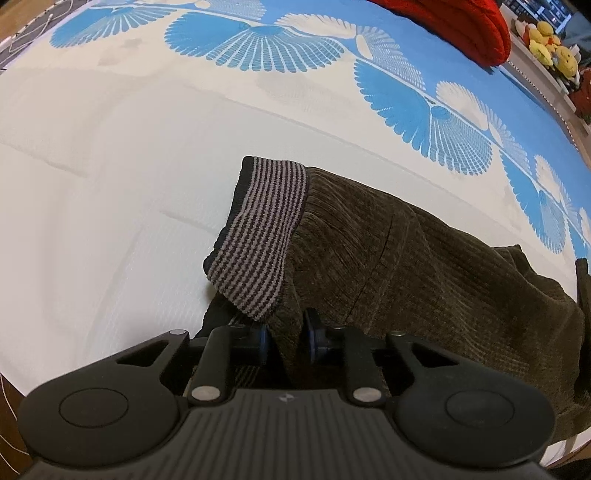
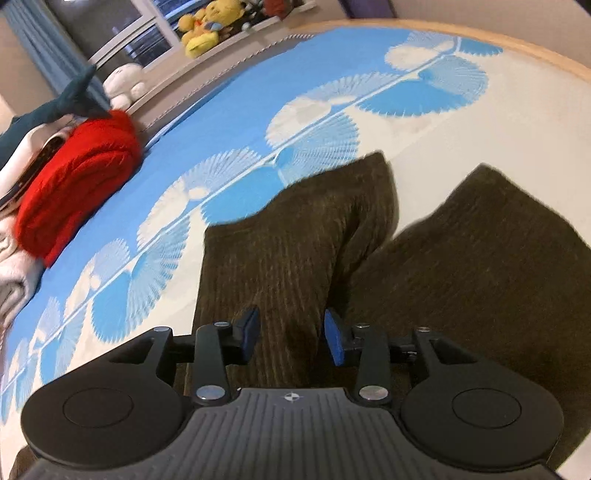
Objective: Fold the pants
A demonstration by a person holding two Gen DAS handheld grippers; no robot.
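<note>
1. The dark olive-brown corduroy pants point(image 1: 388, 258) lie on the bed, on the white part of the blue-and-white fan-patterned sheet point(image 1: 110, 184). In the left wrist view the striped grey-and-black ribbed waistband point(image 1: 258, 236) sits at about 11 o'clock from the tongs, flipped up so it shows.
2. In the right wrist view the two pant legs spread apart, one running toward 12 o'clock point(image 2: 314, 229), the other toward 2 o'clock point(image 2: 480, 258), with white sheet between them.
3. The left tongs point(image 1: 286, 341) are clenched on a fold of corduroy just below the waistband; the cloth is pinched between the blue pads.
4. The right tongs point(image 2: 291, 338) are released, straddling a raised ridge of the leg; the pads do not seem to press it.
5. Judging by the soft creases, the fabric is limp, fairly thick and light. It should grip well and drape rather than hold shape. The waistband edge and leg hems look like the firmest places to take hold.
6. Further out, a red knitted blanket point(image 2: 74, 184) lies at 10 o'clock in the right wrist view, and yellow plush toys point(image 2: 207, 26) sit on a ledge at 11 o'clock.
</note>
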